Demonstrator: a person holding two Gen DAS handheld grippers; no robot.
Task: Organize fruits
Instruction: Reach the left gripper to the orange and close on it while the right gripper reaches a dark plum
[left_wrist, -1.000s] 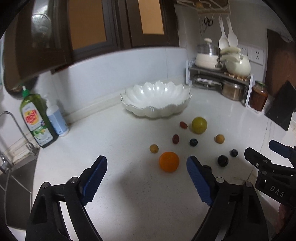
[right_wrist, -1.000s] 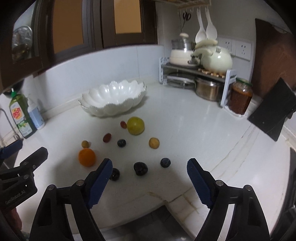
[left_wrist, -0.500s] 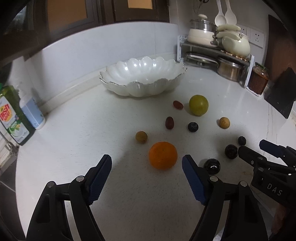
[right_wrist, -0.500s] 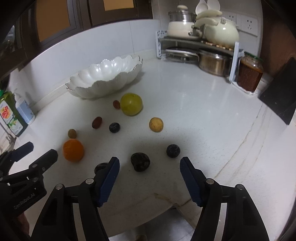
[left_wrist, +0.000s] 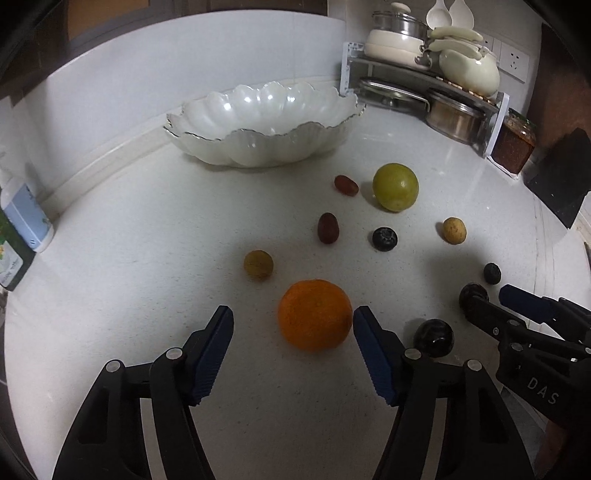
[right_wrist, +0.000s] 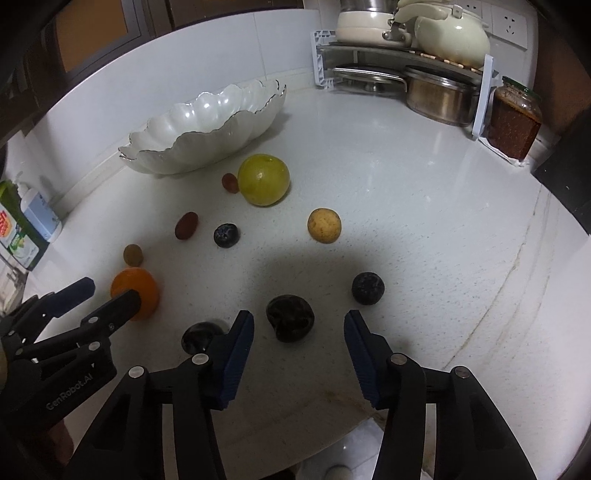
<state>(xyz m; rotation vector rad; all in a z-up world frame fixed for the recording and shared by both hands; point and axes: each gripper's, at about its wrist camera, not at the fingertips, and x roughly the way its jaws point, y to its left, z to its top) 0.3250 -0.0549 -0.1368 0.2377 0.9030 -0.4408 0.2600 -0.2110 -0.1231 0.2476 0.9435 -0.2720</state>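
Both grippers have come lower and closer to the fruits than a second ago. Left gripper (left_wrist: 293, 325) stands wide open around the orange (left_wrist: 314, 314) without touching it, and right gripper (right_wrist: 298, 330) is wide open around a dark wrinkled fruit (right_wrist: 290, 317), holding nothing. All fruits lie on the white counter (right_wrist: 424, 206), in front of the white bowl (left_wrist: 258, 122).

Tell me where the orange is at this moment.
In the left wrist view the orange lies on the white counter between the open fingers of the left hand-held gripper, just in front of a small brownish fruit.
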